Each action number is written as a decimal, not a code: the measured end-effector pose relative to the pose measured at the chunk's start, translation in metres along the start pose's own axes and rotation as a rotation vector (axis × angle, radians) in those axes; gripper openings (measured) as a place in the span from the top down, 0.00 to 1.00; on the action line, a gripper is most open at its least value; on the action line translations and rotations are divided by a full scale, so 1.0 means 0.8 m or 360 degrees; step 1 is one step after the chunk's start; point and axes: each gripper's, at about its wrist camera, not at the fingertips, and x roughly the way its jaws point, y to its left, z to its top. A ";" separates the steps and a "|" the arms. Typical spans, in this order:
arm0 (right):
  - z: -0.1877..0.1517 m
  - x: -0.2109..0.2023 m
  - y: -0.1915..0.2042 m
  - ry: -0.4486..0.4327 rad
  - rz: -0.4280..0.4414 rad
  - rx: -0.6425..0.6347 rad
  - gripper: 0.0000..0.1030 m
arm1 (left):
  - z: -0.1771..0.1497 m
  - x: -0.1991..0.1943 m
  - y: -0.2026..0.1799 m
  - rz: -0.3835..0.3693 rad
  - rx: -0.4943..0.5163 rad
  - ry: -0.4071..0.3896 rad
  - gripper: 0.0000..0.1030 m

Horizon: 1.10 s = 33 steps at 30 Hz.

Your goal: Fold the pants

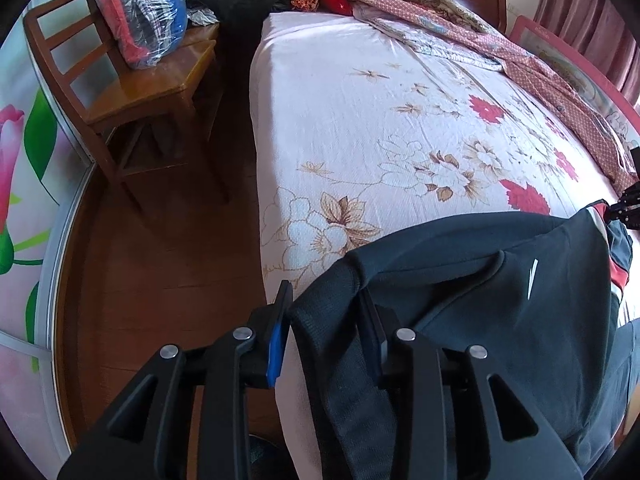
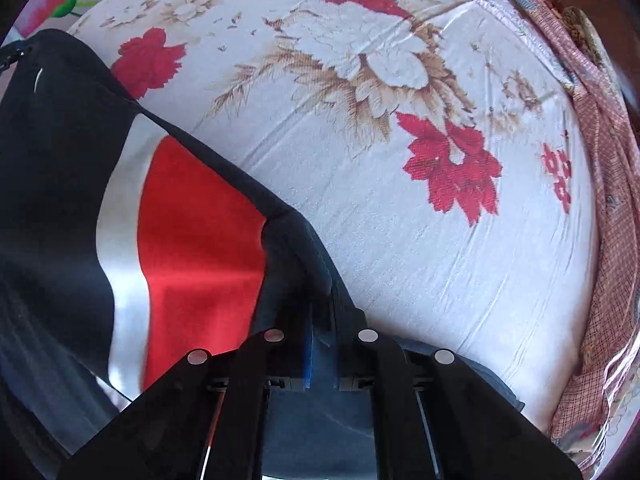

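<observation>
Navy pants (image 1: pixel 500 280), one pair, seemingly gripped in both claws, left (image 1: pixel 326 320) and right (image 2: pixel 320 280)

The left wrist camera is looking steeply down along its black two-finger left gripper (image 1: pixel 326 308) from the near left corner of the floral white-sheeted bed (image 1: pixel 340 92), facing the headboard end. The right wrist camera is hanging close over the sheet (image 2: pixel 400 260), looking almost straight down past the right gripper (image 2: pixel 320 276). The 2 views are sharing the dark navy pants with red and white panels (image 1: pixel 500 280) (image 2: pixel 192 248) and the sheet's middle.
</observation>
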 end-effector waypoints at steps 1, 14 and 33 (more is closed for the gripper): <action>-0.005 -0.014 0.000 -0.0043 -0.0044 0.0013 0.95 | -0.002 -0.007 0.001 -0.0014 -0.0032 -0.0030 0.71; -0.171 -0.192 0.115 -0.0461 -0.0472 0.0041 0.95 | -0.080 -0.157 -0.009 -0.0085 -0.0151 -0.0396 0.76; -0.365 -0.164 0.283 -0.0479 -0.0578 0.0370 0.95 | -0.262 -0.217 -0.019 -0.0133 -0.0105 -0.0324 0.76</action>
